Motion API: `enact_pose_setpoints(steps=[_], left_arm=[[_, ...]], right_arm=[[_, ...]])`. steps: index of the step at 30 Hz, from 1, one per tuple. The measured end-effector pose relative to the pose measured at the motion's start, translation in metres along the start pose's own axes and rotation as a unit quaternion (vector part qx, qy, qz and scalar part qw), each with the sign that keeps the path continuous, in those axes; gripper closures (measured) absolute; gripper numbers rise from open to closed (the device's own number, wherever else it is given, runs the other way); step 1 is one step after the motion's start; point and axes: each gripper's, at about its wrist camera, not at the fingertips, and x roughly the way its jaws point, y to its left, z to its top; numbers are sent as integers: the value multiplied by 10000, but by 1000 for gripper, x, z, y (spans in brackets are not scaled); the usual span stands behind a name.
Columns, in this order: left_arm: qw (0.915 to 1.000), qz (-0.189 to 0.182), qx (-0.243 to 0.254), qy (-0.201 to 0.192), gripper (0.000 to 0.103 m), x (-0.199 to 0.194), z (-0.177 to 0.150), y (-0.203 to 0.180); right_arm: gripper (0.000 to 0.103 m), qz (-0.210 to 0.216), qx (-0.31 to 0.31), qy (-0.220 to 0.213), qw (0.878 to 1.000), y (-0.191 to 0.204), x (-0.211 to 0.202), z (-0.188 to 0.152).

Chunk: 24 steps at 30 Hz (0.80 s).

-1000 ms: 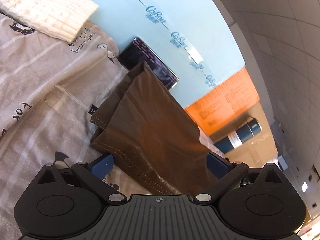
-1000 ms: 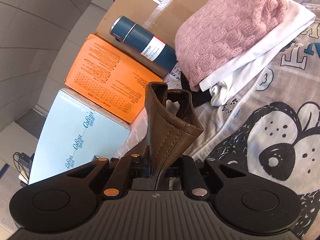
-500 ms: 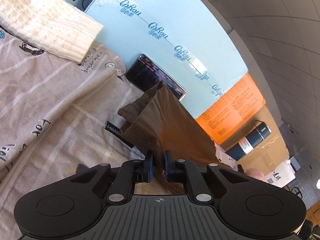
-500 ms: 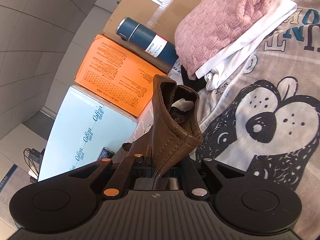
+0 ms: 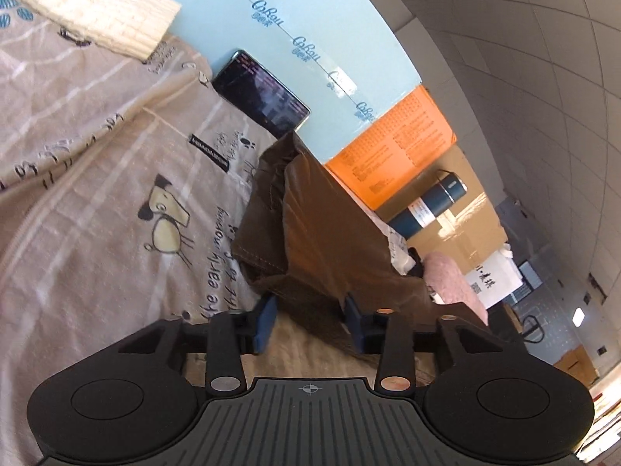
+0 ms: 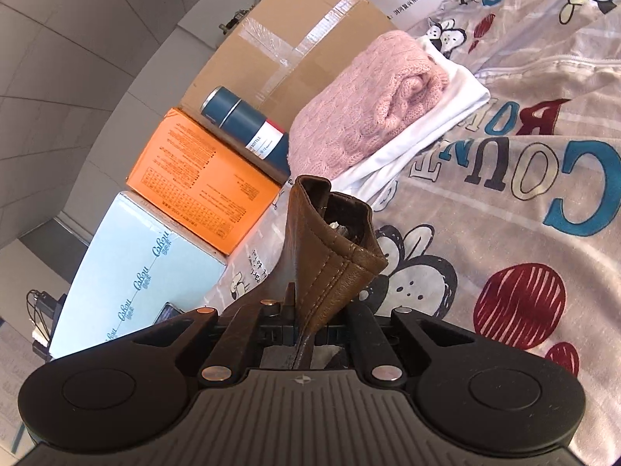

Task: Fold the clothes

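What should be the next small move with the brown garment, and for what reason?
Probably bring the left gripper forward and close it on the near edge of the brown leather garment. Its blue fingers stand apart around that edge without pinching it, while the right gripper is shut on a stitched hem, so only one end is held.

The brown leather-like garment (image 5: pixel 330 233) is stitched along its hems and lies partly folded, rumpled, on a printed bedsheet (image 5: pixel 116 194). One seamed corner (image 6: pixel 333 256) stands upright, its layers gaping open at the top.
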Motion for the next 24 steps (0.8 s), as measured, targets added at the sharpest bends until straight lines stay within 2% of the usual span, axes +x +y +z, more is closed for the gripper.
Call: enact_pose_setpoints(steps=[2, 4, 6, 7, 9, 10, 12, 13, 15, 17, 19, 24], left_arm=[[9987, 272, 414, -144, 37, -2, 12, -4], [9953, 361, 861, -240, 30, 4, 29, -7], [9906, 388, 1284, -268, 30, 15, 47, -10], [9885, 421, 1433, -236, 30, 24, 55, -12], [9858, 179, 1671, -29, 30, 47, 70, -17], [9839, 39, 1787, 84, 30, 58, 77, -20], [9781, -112, 2046, 379, 31, 86, 87, -25], [9741, -98, 2215, 445, 32, 99, 90, -27], [9674, -7, 2481, 517, 44, 122, 95, -29], [9659, 94, 2534, 526, 62, 139, 99, -26], [9676, 159, 2467, 514, 67, 153, 102, -20], [9715, 167, 2289, 585, 68, 162, 102, -10]], right_arm=[[91, -69, -67, -88, 9999, 1, 3, -2], [75, -198, -11, -125, 9997, 0, 8, -1], [71, -279, 15, -146, 9995, 0, 13, -1], [71, -292, 24, -160, 9994, 0, 15, 0], [72, -319, 41, -190, 9993, 0, 19, 0], [79, -327, 25, -222, 9992, 1, 21, 1], [88, -318, -50, -301, 9990, 5, 22, 5], [91, -276, -61, -314, 9991, 8, 22, 7], [94, -166, -118, -342, 9992, 16, 22, 10], [94, 36, -326, -370, 9988, 29, 20, 10], [94, 285, -510, -354, 9977, 43, 19, 9], [94, 1004, -907, -134, 9907, 84, 22, -1]])
